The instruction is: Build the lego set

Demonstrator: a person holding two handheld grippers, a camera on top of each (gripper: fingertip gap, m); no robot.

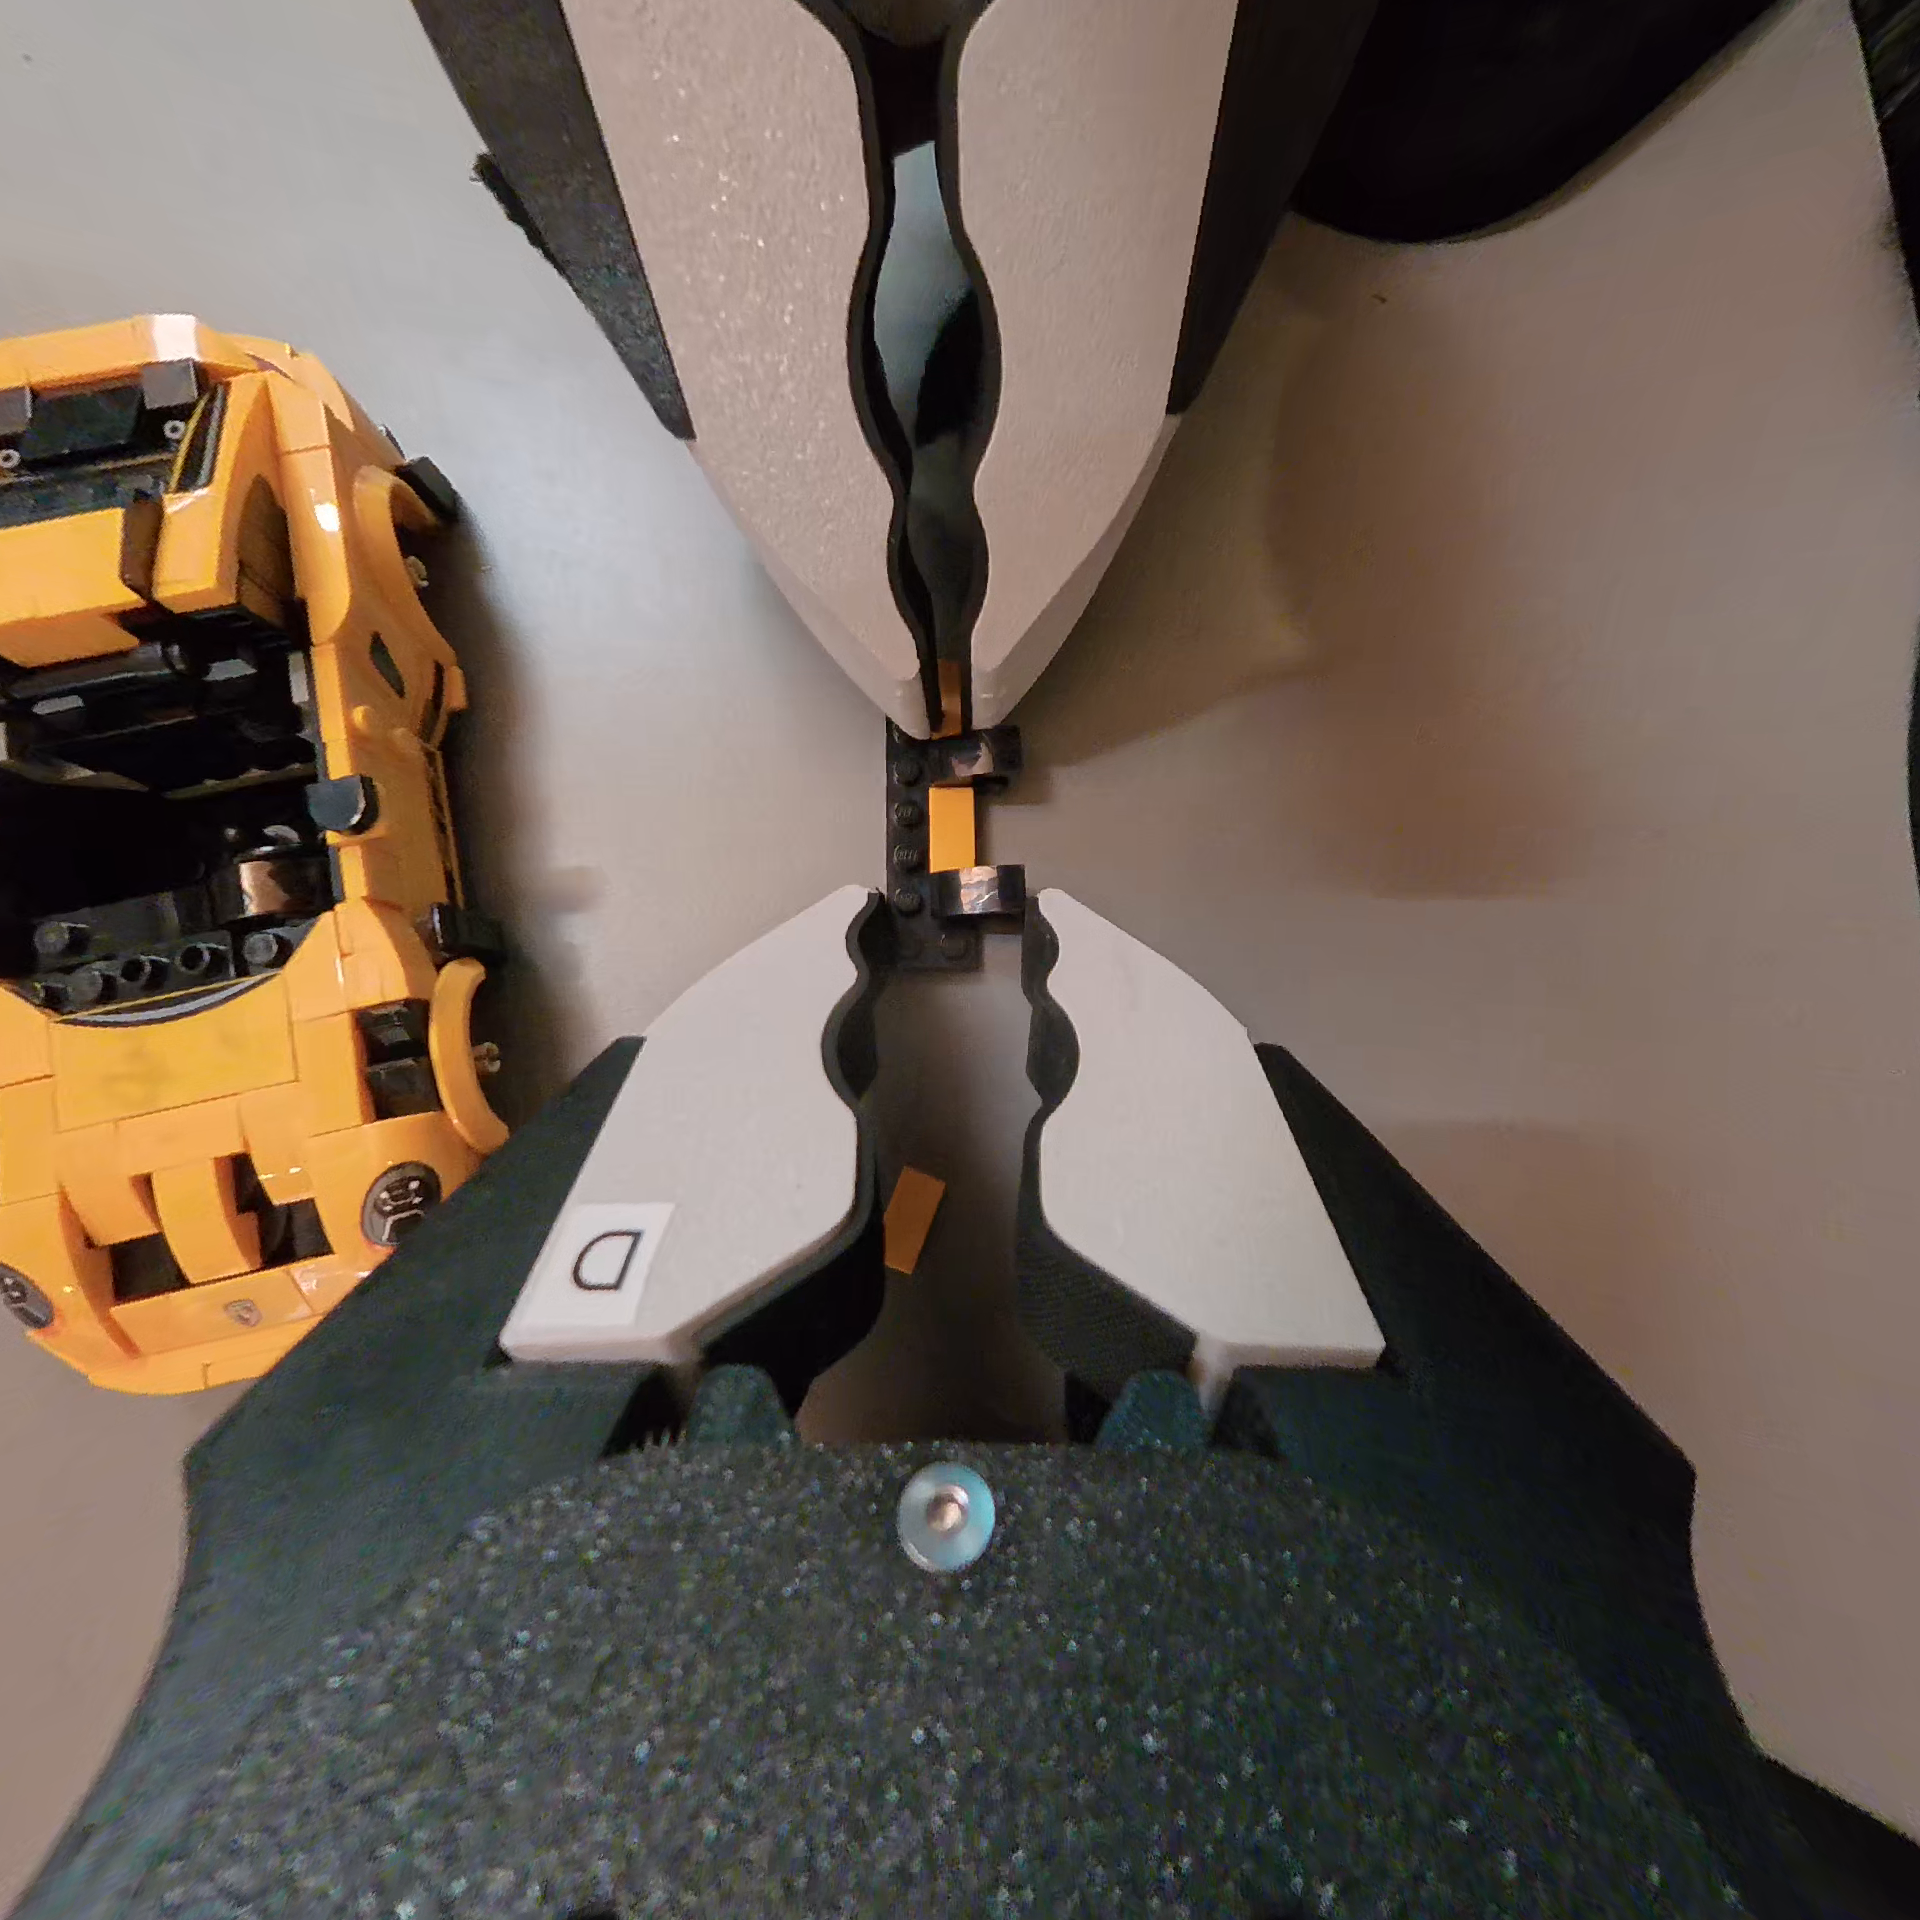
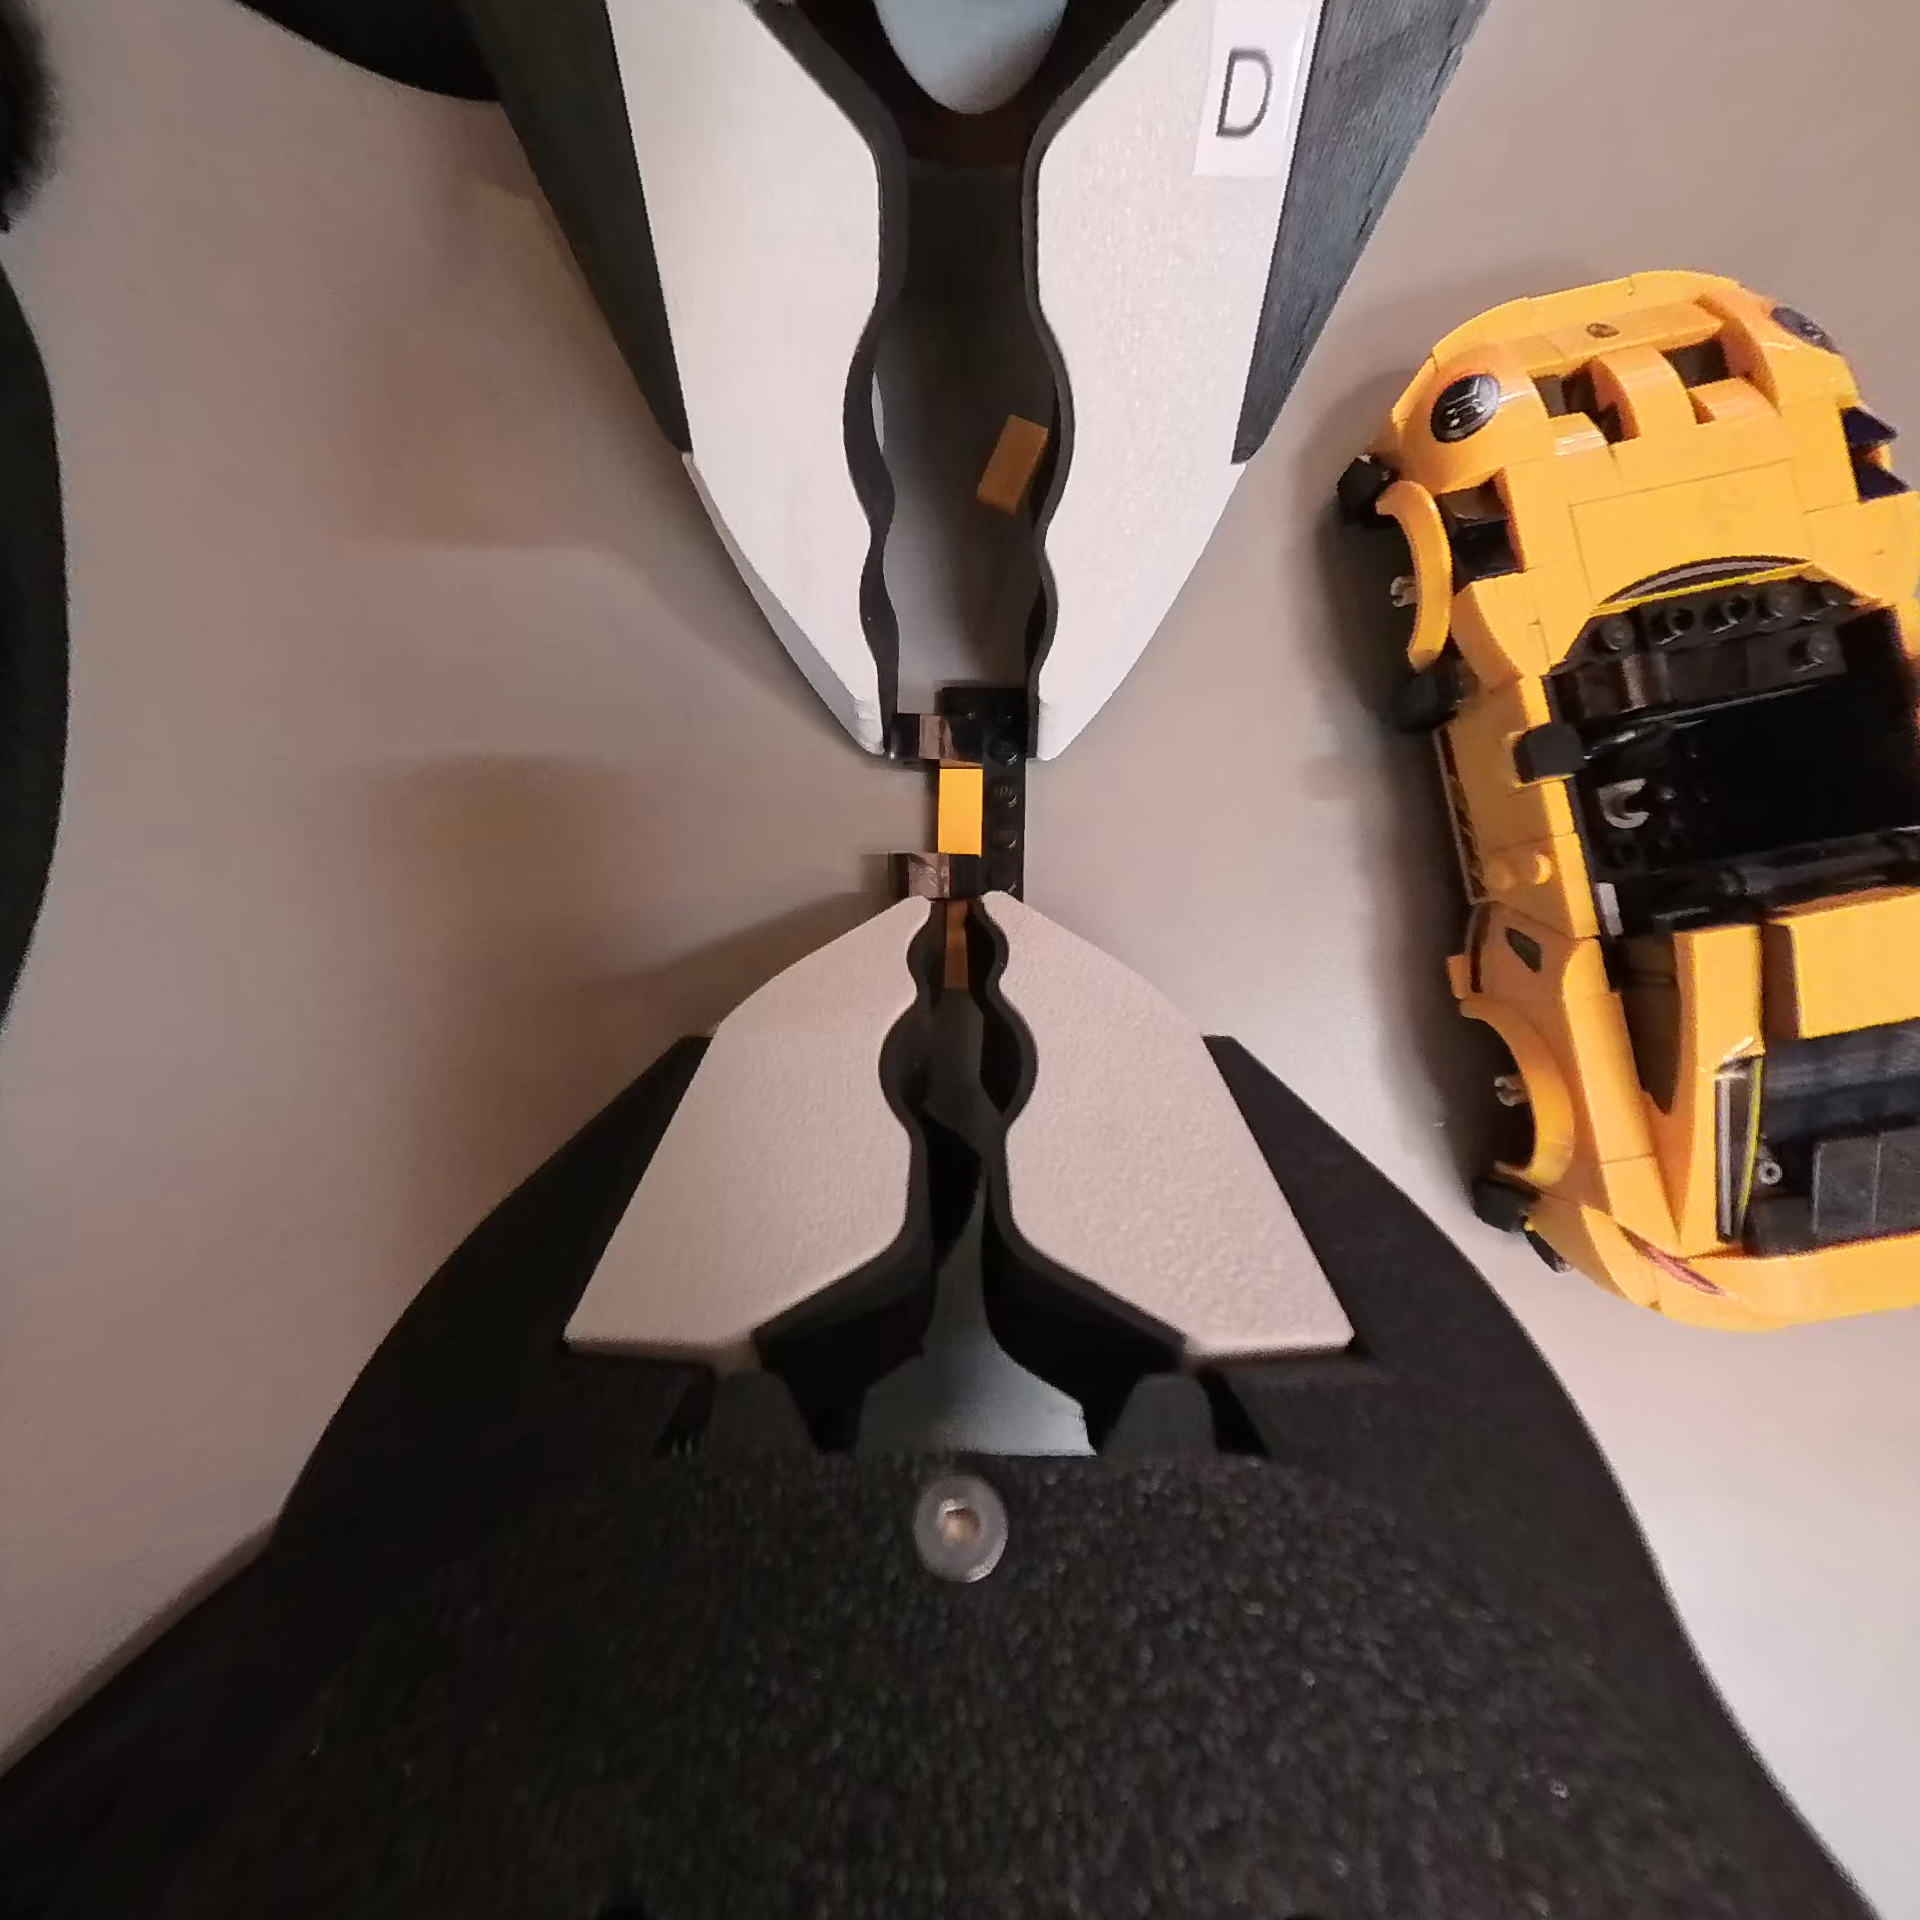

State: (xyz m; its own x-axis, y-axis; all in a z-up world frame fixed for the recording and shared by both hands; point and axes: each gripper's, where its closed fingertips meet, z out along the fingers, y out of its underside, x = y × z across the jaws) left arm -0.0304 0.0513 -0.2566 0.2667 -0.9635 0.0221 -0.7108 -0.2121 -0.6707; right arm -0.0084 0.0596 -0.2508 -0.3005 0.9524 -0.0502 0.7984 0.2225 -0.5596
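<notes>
Black plate (image 1: 906,831): I see its long axis running gripper to gripper.
Left gripper (image 1: 951,914): pinching the plate's end.
Right gripper (image 2: 954,914): pinching an orange tile (image 2: 953,951).
Car (image 1: 223,831): left in my left view, right in the other.

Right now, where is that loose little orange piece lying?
The loose orange tile lies on the table between the open fingers of the left hand-held gripper, just behind the small black plate assembly.

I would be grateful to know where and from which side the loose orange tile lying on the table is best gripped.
Grip the loose orange tile across its two long edges, coming straight down from above. It lies flat on the table, so only its thin sides give purchase. It sits between the left claw's fingers, which now hold the black plate assembly.
</notes>
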